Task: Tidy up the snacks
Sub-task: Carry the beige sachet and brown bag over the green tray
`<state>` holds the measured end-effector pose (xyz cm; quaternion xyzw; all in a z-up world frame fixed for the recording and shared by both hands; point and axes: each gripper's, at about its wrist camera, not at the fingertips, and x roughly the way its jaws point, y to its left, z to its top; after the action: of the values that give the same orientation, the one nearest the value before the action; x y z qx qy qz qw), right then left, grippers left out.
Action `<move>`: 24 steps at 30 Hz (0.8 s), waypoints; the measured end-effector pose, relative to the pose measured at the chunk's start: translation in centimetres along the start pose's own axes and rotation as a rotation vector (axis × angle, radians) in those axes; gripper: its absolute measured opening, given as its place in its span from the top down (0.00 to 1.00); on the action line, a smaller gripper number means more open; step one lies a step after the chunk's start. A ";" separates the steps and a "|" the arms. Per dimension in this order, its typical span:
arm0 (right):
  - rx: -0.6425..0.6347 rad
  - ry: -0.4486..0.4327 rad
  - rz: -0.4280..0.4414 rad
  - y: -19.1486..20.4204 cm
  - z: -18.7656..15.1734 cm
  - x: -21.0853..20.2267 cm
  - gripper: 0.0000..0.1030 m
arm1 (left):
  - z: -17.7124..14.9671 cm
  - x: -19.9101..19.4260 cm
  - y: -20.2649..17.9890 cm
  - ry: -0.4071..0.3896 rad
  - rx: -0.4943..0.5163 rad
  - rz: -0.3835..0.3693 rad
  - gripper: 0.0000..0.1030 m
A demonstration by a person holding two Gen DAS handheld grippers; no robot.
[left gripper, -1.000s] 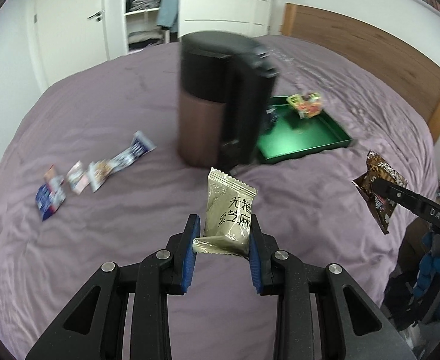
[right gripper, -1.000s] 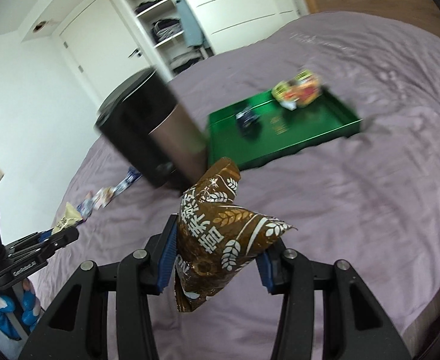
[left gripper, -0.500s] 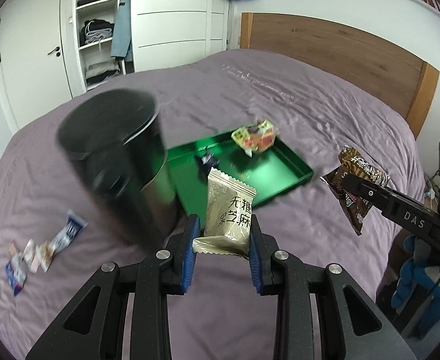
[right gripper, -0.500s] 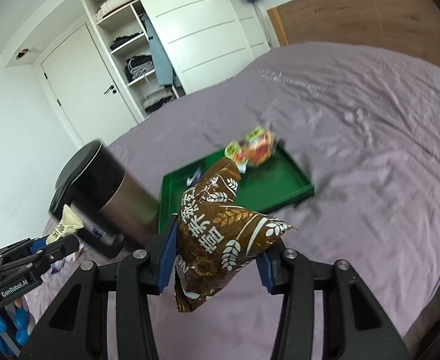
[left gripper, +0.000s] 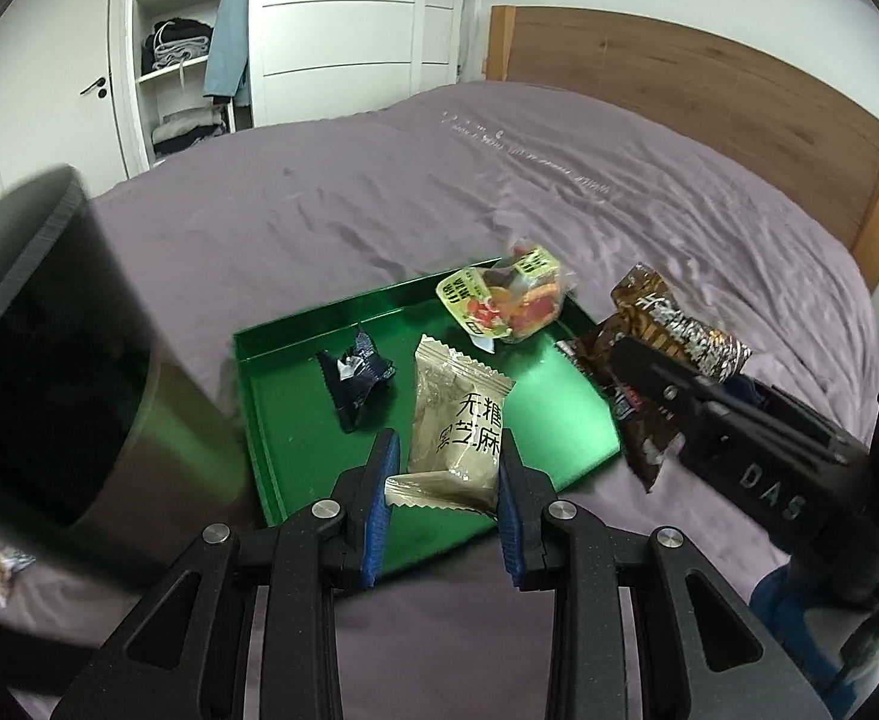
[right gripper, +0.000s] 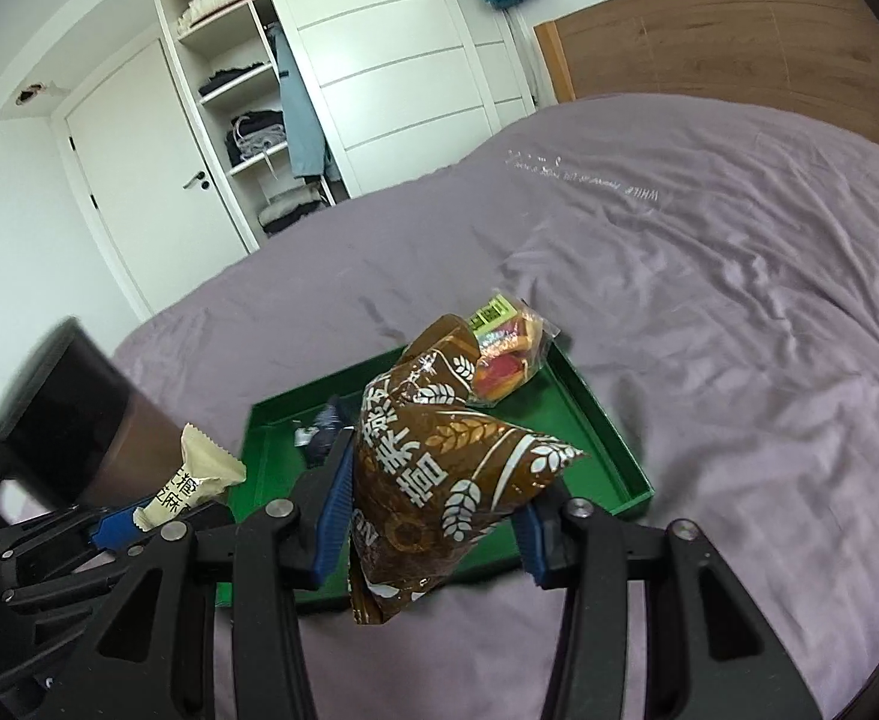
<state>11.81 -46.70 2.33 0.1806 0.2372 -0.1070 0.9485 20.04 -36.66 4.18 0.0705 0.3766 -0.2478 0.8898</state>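
Blocking the green tray (right gripper: 613,438), brown packet (right gripper: 445,468) hides dark wrapper (right gripper: 322,435).

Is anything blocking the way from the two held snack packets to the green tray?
Nothing visible does. The beige packet and brown packet hang over the green metal tray, whose near floor is bare; the tall dark bin stands beside it.

A glossy green metal tray (left gripper: 295,426) lies on wrinkled matt purple cloth bedding (left gripper: 439,192) before a smooth wooden headboard (left gripper: 679,78).
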 end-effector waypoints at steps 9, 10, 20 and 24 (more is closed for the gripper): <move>-0.013 0.034 -0.031 -1.5 -1.4 6.6 0.74 | -0.3 6.9 0.5 0.017 -0.065 0.030 0.75; -0.012 0.039 -0.032 -1.7 -1.6 7.1 0.73 | -0.4 7.6 0.5 0.021 -0.070 0.029 0.75; -0.013 0.045 -0.046 -2.3 -3.0 8.6 0.73 | -2.1 10.9 0.9 0.066 -0.101 0.000 0.75; -0.027 0.037 -0.058 -2.1 -3.2 8.8 0.72 | -2.4 11.4 1.2 0.072 -0.119 -0.008 0.75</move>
<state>17.48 -48.41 -5.22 0.1627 0.2614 -0.1280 0.9428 25.90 -39.27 -5.66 0.0248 0.4225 -0.2257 0.8774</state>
